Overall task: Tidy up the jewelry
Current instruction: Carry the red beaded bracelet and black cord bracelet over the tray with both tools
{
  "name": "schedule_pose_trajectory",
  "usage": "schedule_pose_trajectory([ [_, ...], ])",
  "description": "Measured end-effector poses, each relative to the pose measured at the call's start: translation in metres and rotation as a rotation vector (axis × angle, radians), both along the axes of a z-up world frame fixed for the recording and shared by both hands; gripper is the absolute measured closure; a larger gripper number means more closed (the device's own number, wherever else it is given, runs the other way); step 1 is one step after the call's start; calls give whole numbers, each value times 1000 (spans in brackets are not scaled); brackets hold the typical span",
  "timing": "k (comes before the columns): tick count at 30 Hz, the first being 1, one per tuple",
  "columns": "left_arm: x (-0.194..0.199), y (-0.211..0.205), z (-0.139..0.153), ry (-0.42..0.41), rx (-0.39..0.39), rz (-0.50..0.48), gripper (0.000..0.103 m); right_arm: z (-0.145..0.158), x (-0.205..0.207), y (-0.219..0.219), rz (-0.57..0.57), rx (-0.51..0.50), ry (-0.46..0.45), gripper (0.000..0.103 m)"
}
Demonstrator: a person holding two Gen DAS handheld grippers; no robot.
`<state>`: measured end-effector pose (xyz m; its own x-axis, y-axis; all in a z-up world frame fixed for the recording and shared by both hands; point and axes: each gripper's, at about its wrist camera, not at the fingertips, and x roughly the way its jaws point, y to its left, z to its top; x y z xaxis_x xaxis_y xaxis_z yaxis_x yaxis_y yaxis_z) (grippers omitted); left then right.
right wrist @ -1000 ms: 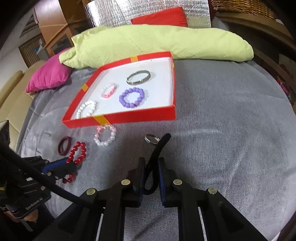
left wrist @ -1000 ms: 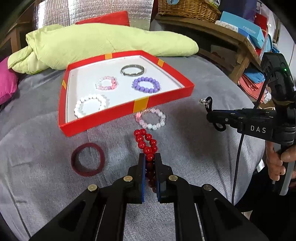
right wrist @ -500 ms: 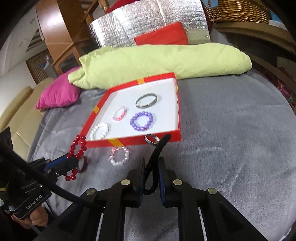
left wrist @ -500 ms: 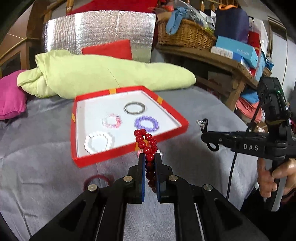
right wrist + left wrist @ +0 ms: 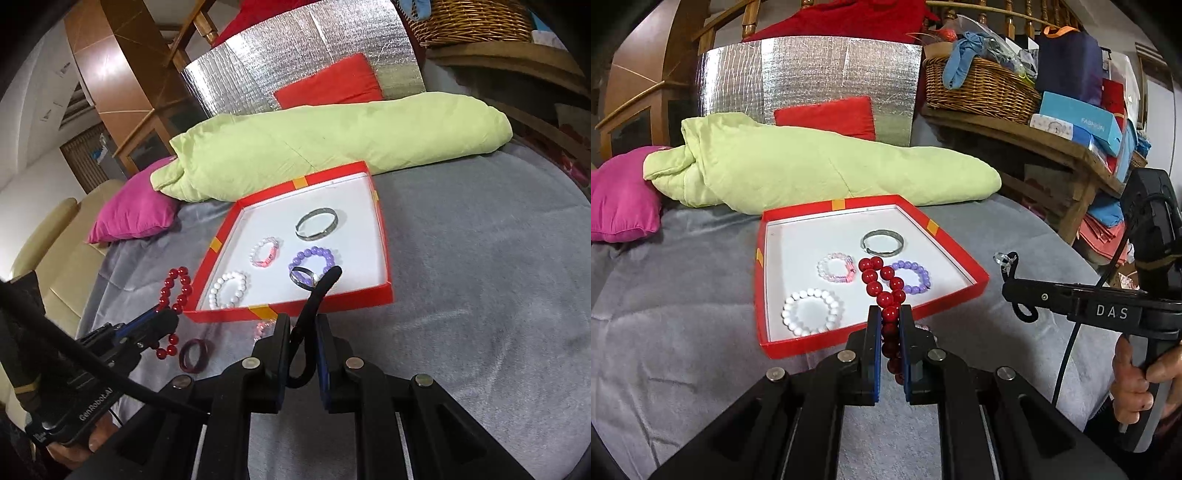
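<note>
My left gripper is shut on a red bead bracelet, held in the air in front of the red tray; the bracelet also shows in the right wrist view. My right gripper is shut on a black cord that carries a silver ring, near the tray's front edge. The tray holds a white bead bracelet, a pink one, a purple one and a metal bangle.
A dark red ring band and a pale pink bead bracelet lie on the grey cloth in front of the tray. A green quilt and a pink cushion lie behind it.
Both grippers have lifted and moved forward towards the tray. The red bracelet has come off the cloth and hangs in my left gripper. The ring on the cord is now over the tray's front edge.
</note>
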<state>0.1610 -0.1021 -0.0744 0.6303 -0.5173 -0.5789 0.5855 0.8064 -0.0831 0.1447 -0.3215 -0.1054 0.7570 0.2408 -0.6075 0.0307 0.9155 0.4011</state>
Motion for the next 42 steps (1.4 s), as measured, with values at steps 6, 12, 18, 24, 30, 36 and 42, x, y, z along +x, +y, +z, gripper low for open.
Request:
schedule_pose_trajectory([
  [6,11,1,3,0,-4,-2,93,7,13,-2,-13,11,-18,88],
  [12,30,4,10,-25,-7,18,93,13,29,-8,-24,16,-40,88],
  [18,65,4,7,-10,-8,58,93,11,54,-18,-44,19,-38,88],
  [24,97,0,-3,3,21,65,93,7,76,-20,-54,15,-33,88],
  [30,131,6,-15,53,27,97,93,-4,101,-21,-60,48,-19,88],
  [36,141,10,-19,58,40,97,93,-11,120,-25,-75,42,-17,88],
  [42,152,0,-28,72,79,72,93,-20,130,-27,-82,49,11,88],
])
